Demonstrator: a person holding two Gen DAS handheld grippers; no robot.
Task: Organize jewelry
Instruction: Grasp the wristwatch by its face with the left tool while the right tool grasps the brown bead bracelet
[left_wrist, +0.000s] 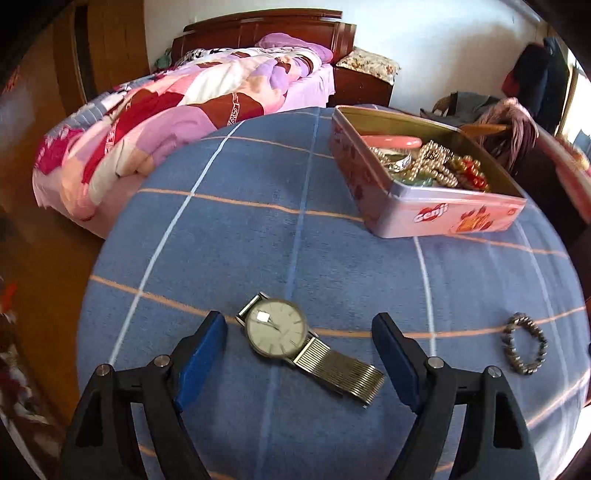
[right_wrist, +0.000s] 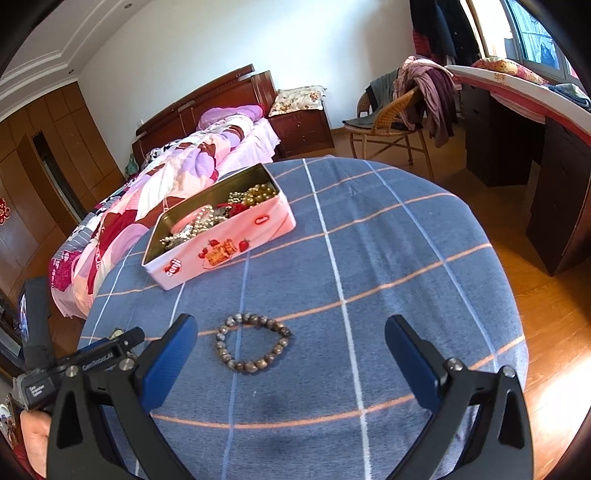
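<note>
Left gripper (left_wrist: 300, 332): yours is spread wide, straddling the watch (left_wrist: 291, 341), holding nothing.
Right gripper (right_wrist: 291, 334): wide too, framing the bead bracelet (right_wrist: 252, 346).
Tin (right_wrist: 229, 251): farther back on the blue cloth (right_wrist: 388, 258), lid off, beads heaped inside.

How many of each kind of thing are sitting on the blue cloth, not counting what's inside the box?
Watches: 1, the silver watch
Bead bracelets: 1, the brown bracelet
Tin boxes: 1, the pink tin holding more jewelry
Total: 3
</note>
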